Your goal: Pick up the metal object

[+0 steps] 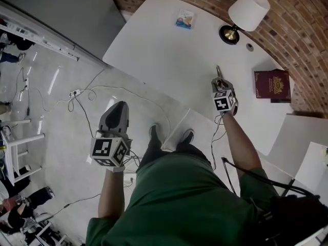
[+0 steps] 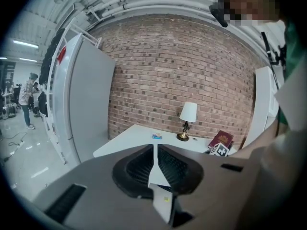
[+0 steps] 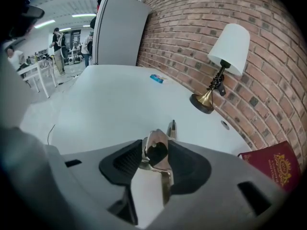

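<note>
Shiny, clip-like metal object [image 3: 154,137] lies on the white counter [image 3: 110,95], straddled by the spread right claw [image 3: 157,146]. Judged rigid, light and slippery, so the claw should pinch its flat mid-body. Left claw [image 2: 154,150] is closed and empty.

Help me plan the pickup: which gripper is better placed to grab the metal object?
Right. The metal object sits between the jaws of the right gripper at the table; the left gripper, jaws together, hangs over the floor.
</note>
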Motion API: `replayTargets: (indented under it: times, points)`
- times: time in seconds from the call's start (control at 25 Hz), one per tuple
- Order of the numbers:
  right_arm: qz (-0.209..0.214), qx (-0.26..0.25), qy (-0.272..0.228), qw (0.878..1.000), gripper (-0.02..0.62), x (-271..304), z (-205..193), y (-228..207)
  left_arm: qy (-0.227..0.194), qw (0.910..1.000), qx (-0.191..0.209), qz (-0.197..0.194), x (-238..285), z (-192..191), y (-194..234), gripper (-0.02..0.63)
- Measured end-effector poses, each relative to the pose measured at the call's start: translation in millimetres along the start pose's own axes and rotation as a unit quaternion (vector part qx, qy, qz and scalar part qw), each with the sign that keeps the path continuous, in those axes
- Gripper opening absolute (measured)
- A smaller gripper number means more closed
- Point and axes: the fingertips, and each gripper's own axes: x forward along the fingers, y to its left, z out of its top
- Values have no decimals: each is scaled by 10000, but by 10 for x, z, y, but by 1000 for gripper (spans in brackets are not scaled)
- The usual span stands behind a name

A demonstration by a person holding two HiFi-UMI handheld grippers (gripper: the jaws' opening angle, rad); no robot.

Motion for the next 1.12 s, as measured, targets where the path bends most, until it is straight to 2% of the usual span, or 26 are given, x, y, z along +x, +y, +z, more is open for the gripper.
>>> replayTargets:
  times: [0.48, 0.8, 1.12]
  points:
    - [168, 136, 93, 9997, 119, -64, -9, -23, 17, 9998, -27, -218, 67, -1, -86, 19]
    - [164, 237, -189, 9994, 8, -249, 101, -78, 43, 9991, -60, -414, 108, -17, -173, 19]
    - [287, 474, -369, 9978, 6, -412, 77, -38, 12, 9979, -19, -648, 177, 14, -305, 20]
